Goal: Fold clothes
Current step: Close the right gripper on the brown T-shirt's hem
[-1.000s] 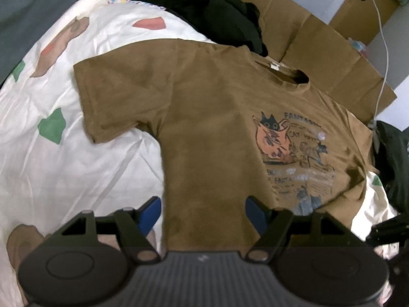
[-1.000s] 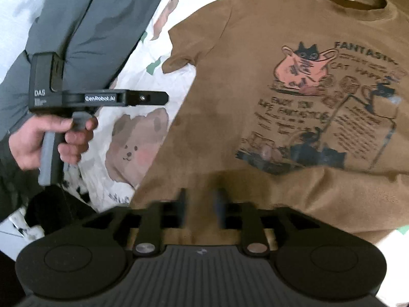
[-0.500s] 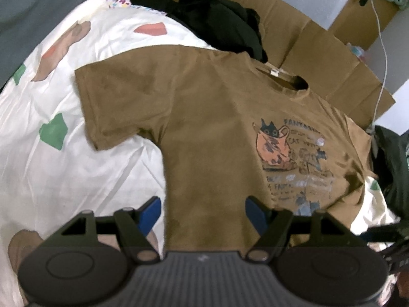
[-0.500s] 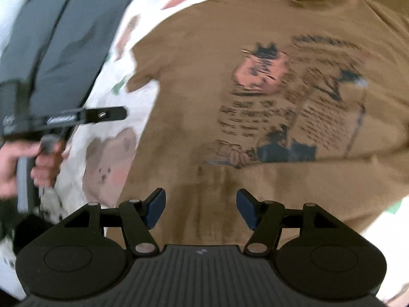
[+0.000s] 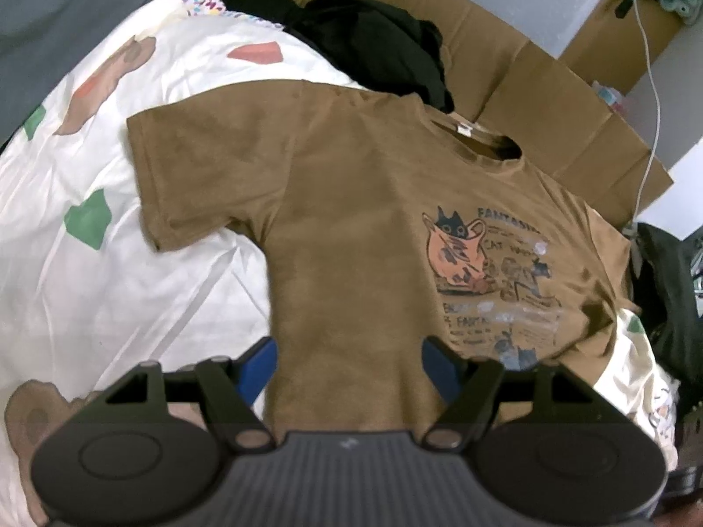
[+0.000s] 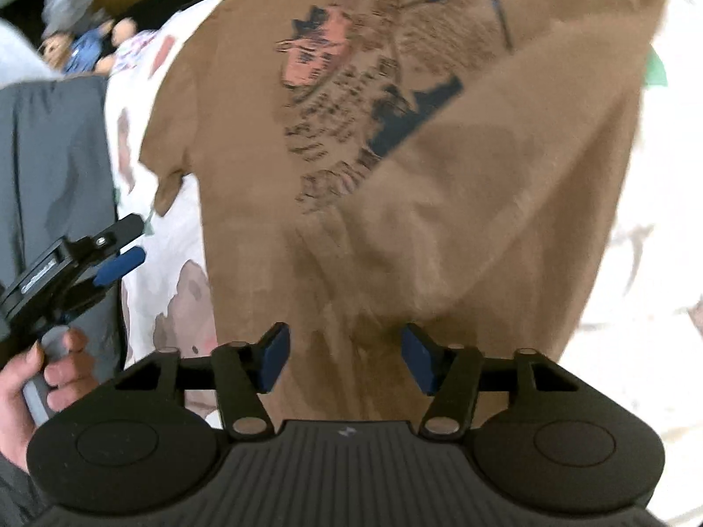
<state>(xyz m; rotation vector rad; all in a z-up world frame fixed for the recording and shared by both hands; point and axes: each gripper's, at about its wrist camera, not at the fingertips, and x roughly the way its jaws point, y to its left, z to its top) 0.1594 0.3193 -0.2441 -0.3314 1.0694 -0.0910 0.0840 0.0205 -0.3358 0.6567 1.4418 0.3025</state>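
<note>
A brown T-shirt [image 5: 351, 219] with an orange cat print [image 5: 474, 263] lies face up and spread out on a white patterned bed sheet [image 5: 110, 285]. My left gripper [image 5: 349, 362] hangs open over the shirt's lower left side, with nothing between its blue pads. My right gripper [image 6: 347, 353] hovers low over the lower part of the T-shirt [image 6: 439, 219]. Its jaws are closing, with fabric showing beneath the gap and nothing pressed between the pads. In the right wrist view a hand [image 6: 48, 369] holds the left gripper, whose blue pad [image 6: 121, 265] shows at the left.
A black clothes pile [image 5: 378, 44] and flattened cardboard [image 5: 549, 88] lie beyond the collar. A white cable [image 5: 650, 66] hangs at the right above dark clothing [image 5: 668, 290]. A grey garment [image 6: 52, 175] lies along the bed's left side, with stuffed toys [image 6: 83, 44] behind it.
The right gripper has rolled and sunk closer to the shirt's lower part, so the print now looks tilted. The left gripper has stayed where it was.
</note>
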